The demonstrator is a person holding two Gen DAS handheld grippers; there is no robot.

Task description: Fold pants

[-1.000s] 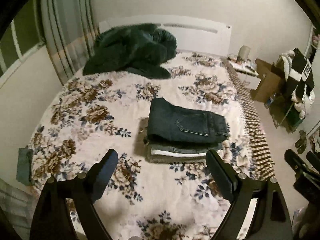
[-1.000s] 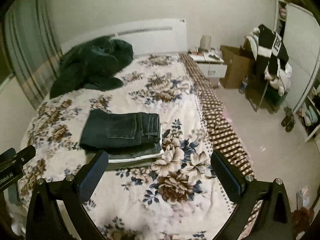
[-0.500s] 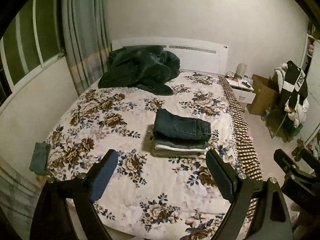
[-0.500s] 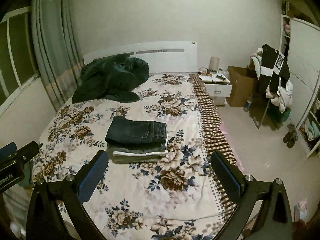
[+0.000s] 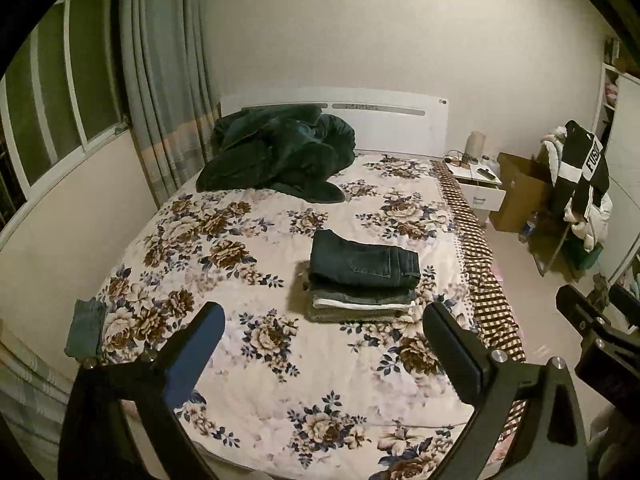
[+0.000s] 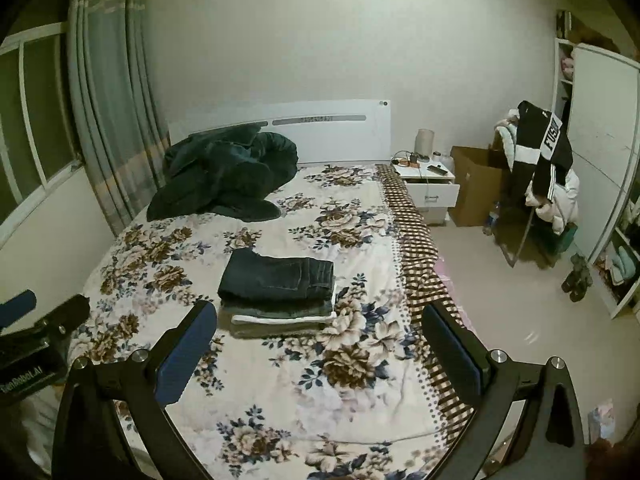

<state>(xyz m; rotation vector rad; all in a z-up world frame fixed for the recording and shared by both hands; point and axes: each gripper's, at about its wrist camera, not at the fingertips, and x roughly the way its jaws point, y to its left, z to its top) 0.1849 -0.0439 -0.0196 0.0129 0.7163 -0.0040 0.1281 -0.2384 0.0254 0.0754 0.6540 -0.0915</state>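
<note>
Denim pants (image 5: 364, 262) folded atop stack on bed (image 5: 280, 360); left gripper (image 5: 320, 352) jaws just widened, right gripper (image 6: 320, 344) jaws wide, both empty.

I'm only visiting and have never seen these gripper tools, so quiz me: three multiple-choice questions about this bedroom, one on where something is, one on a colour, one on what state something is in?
1. Where does the stack of folded pants lie?
A. On the floral bedspread, about mid-bed
B. On the floor by the nightstand
C. On the windowsill

2. What colour is the top pair of pants in the stack?
A. White
B. Dark blue denim
C. Red

3. How does the left gripper stand?
A. Closed on the pants
B. Closed on the bedspread
C. Open, holding nothing

Answers:
1. A, the stack rests on the flowered cover, short of the dark green blanket at the headboard.
2. B, the top layer is dark denim with a pocket showing.
3. C, its fingers are spread wide with only bed visible between them.
</note>
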